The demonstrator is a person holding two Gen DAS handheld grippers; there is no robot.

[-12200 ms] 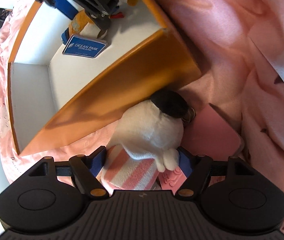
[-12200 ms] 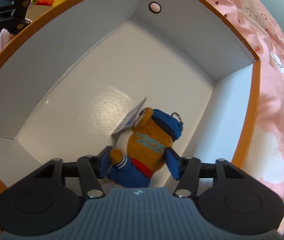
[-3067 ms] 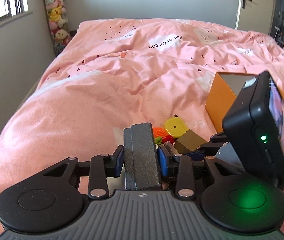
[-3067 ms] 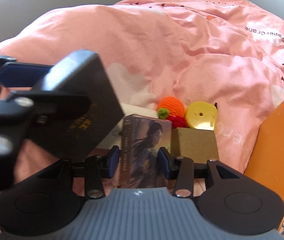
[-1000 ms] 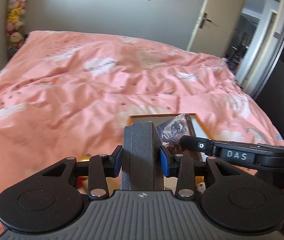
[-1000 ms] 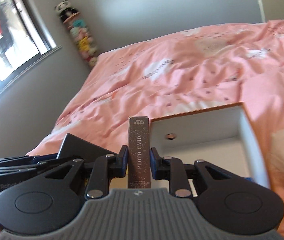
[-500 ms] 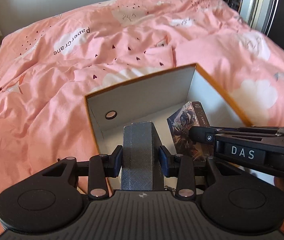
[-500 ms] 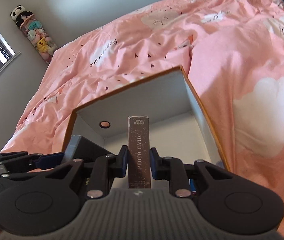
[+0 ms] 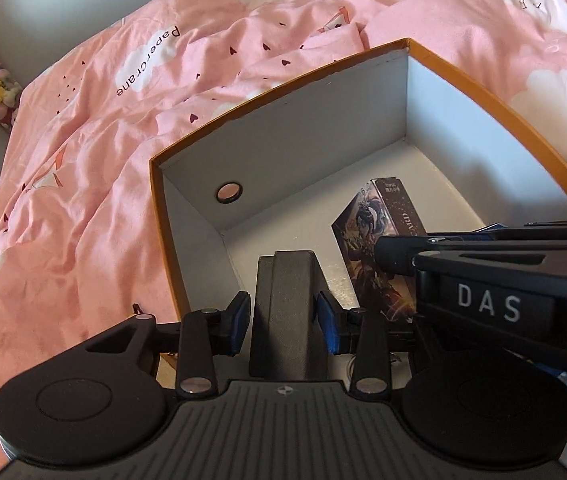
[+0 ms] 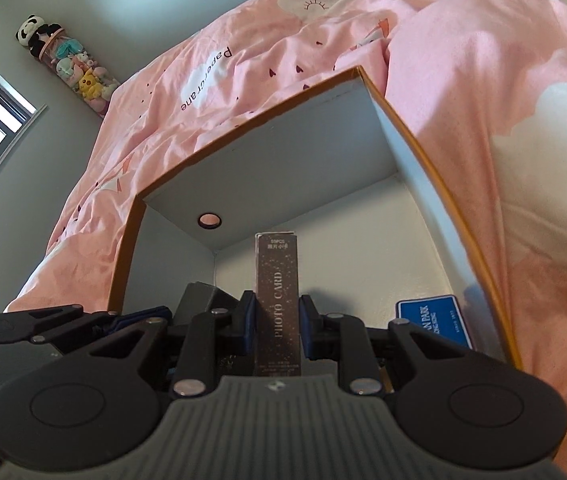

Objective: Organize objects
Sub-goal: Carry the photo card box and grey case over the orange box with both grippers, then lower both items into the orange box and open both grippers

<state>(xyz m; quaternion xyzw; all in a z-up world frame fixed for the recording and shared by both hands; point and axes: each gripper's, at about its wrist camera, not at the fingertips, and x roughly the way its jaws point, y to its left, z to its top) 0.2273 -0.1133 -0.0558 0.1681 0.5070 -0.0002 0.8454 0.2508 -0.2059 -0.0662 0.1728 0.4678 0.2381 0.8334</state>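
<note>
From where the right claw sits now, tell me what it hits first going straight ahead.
Probably the white floor of the orange box, near its back corner. The right claw and its photo card box point down into it; nothing else shows in between, though depth is uncertain.

- Left gripper (image 9: 283, 322): black linkage arms, blue pads, silver screws, ribbed grey housing at frame bottom.
- Right gripper (image 10: 274, 326): same build; side panel bore white "DAS" lettering.

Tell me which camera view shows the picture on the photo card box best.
The left wrist view: the photo card box turns its illustrated face toward that camera, above the big box's floor. The right wrist view shows only its narrow edge, printed "PHOTO CARD", inside the right gripper.
</note>
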